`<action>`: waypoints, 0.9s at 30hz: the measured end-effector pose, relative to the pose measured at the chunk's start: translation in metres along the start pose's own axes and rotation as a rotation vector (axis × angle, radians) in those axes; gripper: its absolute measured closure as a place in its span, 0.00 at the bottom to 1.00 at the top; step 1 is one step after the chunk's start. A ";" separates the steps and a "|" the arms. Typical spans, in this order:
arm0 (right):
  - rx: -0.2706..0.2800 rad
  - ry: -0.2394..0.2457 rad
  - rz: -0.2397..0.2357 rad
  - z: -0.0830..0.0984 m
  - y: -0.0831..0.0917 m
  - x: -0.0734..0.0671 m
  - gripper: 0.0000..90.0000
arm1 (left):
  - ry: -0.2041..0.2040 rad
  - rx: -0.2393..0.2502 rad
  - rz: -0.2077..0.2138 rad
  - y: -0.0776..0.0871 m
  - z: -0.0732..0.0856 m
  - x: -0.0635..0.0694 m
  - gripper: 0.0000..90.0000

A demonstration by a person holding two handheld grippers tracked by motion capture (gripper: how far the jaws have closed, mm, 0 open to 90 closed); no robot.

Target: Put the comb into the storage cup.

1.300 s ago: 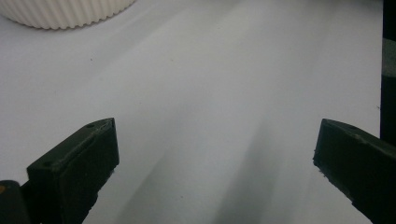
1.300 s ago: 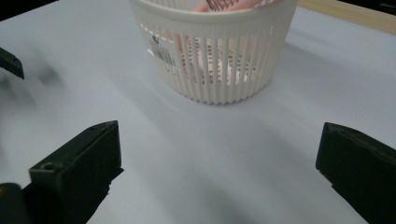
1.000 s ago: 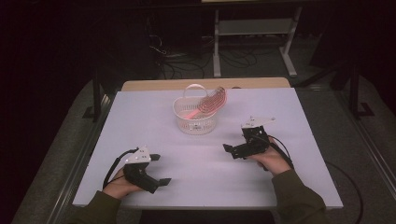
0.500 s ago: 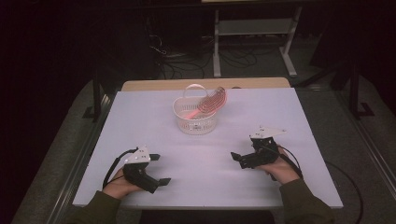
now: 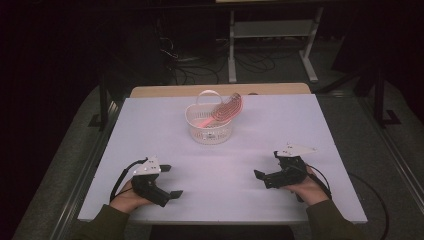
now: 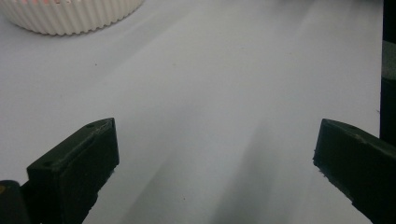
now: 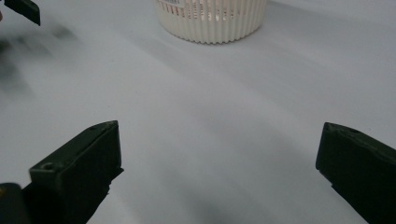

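Dim room, white tabletop [image 5: 320,125]. White ribbed plastic basket [image 5: 210,131] holding pink comb [image 5: 227,108] lay ahead, between both; left gripper [image 5: 170,181] and right gripper [image 5: 265,167] spread, empty, about equally distant.

basket [image 5: 210,129] stood on the table [image 5: 320,125], midway across, nearer the far edge | comb [image 5: 226,110] lay in basket, leaning over its right rim | left gripper [image 5: 169,181] sat near front-left corner | right gripper [image 5: 266,166] sat near front-right corner, well apart from basket
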State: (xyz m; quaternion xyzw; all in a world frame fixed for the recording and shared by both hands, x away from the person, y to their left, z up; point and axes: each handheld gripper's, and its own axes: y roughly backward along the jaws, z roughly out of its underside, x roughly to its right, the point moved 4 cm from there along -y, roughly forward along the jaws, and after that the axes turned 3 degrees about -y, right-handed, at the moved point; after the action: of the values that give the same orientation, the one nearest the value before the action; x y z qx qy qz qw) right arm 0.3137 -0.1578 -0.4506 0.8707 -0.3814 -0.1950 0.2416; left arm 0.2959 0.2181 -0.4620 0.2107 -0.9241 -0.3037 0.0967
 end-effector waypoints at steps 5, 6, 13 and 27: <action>0.007 -0.013 0.002 0.007 0.007 0.002 0.00 | 0.003 0.004 -0.002 0.000 0.000 0.000 0.00; 0.010 -0.014 0.003 0.008 0.008 0.003 0.00 | 0.004 0.005 -0.002 0.000 0.000 0.000 0.00; -0.001 -0.012 0.001 0.019 0.012 0.002 0.00 | 0.004 0.003 -0.004 0.000 0.000 0.000 0.00; -0.077 0.022 0.013 0.032 0.005 0.002 0.00 | 0.001 0.003 -0.005 0.001 0.000 0.000 0.00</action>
State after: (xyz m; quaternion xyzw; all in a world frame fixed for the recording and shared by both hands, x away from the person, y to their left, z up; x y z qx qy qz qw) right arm 0.2947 -0.1711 -0.4740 0.8604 -0.3767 -0.1983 0.2802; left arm 0.2962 0.2188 -0.4615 0.2134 -0.9239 -0.3026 0.0961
